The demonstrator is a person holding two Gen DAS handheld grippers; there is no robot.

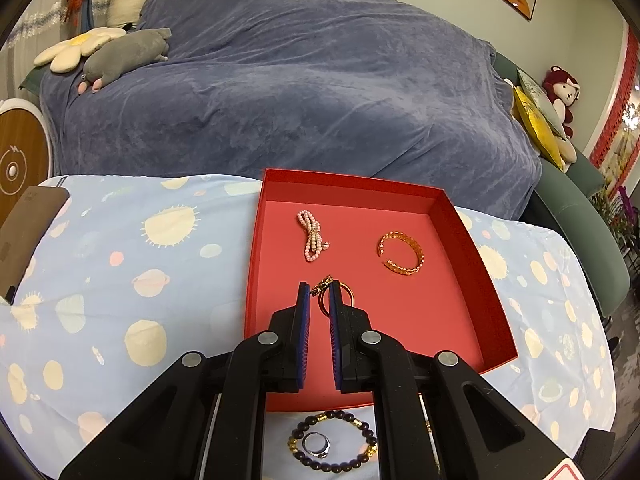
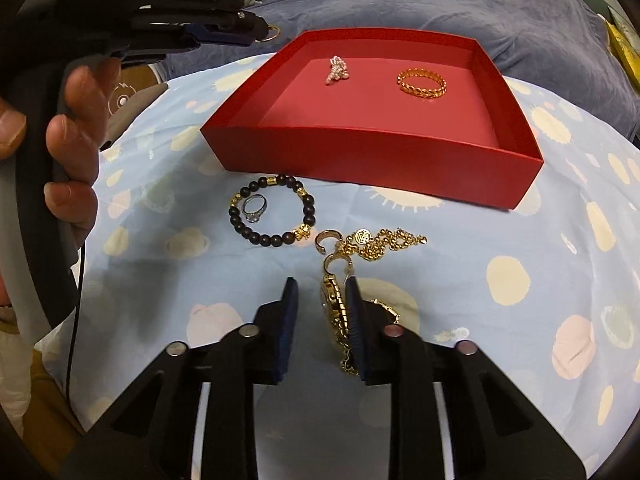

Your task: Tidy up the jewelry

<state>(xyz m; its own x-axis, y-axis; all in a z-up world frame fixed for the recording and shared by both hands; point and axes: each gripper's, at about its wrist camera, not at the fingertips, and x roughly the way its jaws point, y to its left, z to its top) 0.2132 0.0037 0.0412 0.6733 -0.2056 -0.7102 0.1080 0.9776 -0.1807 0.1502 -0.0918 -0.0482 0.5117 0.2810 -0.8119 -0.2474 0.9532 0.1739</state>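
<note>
Red tray [image 1: 472,264] holds pink bead strand [image 1: 311,236] and gold cuff [image 1: 402,254]. Left gripper [image 1: 320,294] raised above tray, clamped on gold ring [image 1: 347,295]. Right view only: gold watch [image 2: 338,308] between parted right gripper [image 2: 322,292] fingers; left hand [image 2: 76,152] wraps handle.

Two handheld grippers, both angled forward and down

The left gripper [image 1: 320,286] has its jaws nearly closed, pinching a small gold ring [image 1: 347,295]; bare fingers [image 2: 76,160] wrap its handle. The right gripper [image 2: 322,286] hovers low, jaws parted.
</note>
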